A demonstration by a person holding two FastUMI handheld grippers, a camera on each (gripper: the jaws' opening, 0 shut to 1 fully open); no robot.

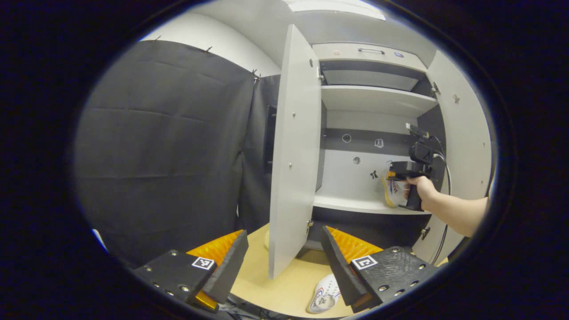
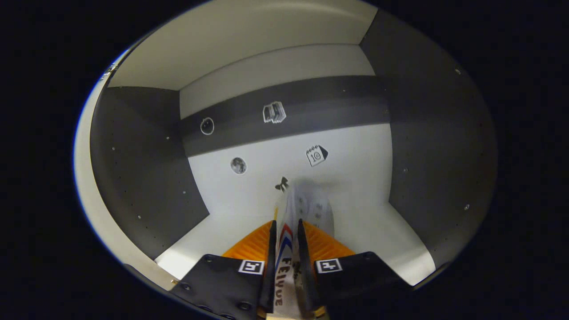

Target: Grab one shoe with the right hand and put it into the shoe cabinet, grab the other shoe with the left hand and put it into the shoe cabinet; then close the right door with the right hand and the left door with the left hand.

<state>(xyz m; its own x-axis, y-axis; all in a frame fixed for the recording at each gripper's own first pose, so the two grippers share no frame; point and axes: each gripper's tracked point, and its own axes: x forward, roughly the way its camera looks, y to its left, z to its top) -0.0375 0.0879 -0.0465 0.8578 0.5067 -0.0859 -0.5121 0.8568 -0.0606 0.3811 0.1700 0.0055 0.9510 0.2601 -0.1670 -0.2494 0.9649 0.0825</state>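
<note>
The left gripper [image 1: 280, 262] waits wide open and empty above the second shoe [image 1: 324, 297] on the floor, while inside the shoe cabinet [image 1: 373, 100] the right gripper [image 2: 284, 249] pinches the first shoe [image 2: 306, 206] over the shelf [image 2: 213, 231], apparently for set-down.

I see black cloth [image 1: 169, 146] hanging along a white wall [image 1: 213, 38], and a pale wooden floor [image 1: 284, 284] below.

- I am working in a recording booth, not a home: black cloth [image 1: 164, 146] hangs as its wall.
- A white shoe cabinet [image 1: 373, 100] stands open on a bare wooden floor [image 1: 284, 284].
- Small stickers [image 2: 316, 155] dot its back panel.
</note>
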